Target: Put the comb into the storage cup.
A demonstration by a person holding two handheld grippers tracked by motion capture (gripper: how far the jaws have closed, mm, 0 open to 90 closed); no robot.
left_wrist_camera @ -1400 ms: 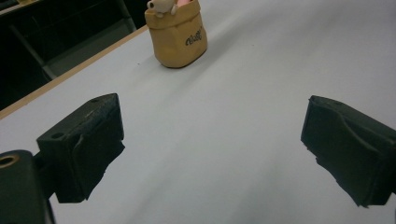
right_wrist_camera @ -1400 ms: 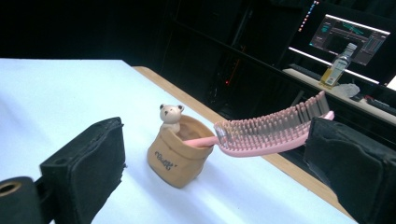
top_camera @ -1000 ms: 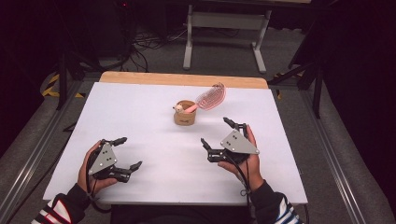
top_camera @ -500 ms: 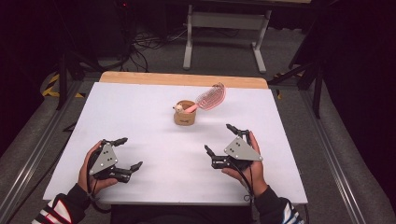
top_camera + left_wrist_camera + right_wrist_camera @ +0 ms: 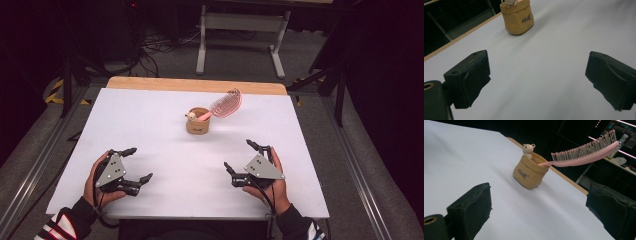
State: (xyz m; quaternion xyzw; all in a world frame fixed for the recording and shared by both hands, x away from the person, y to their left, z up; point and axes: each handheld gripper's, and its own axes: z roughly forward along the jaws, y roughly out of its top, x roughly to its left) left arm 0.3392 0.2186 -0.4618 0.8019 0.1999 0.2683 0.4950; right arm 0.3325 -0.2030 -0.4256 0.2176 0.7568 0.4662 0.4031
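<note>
Around the tan pouch (image 5: 198,121) spreads a white surface (image 5: 150,125) with a wooden far edge, on grey carpet in a dark room; a pale frame (image 5: 240,22) stands beyond. Nearer than the pouch, left claw (image 5: 137,165) and right claw (image 5: 240,157) rest wide open, empty. A pink hairbrush (image 5: 222,106) leans out of the pouch.

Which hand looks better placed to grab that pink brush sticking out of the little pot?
Probably the right. The brush leans out of the pot toward the right side, and the right gripper sits open on that side. The left gripper, also open, would have to cross past the pot.
</note>
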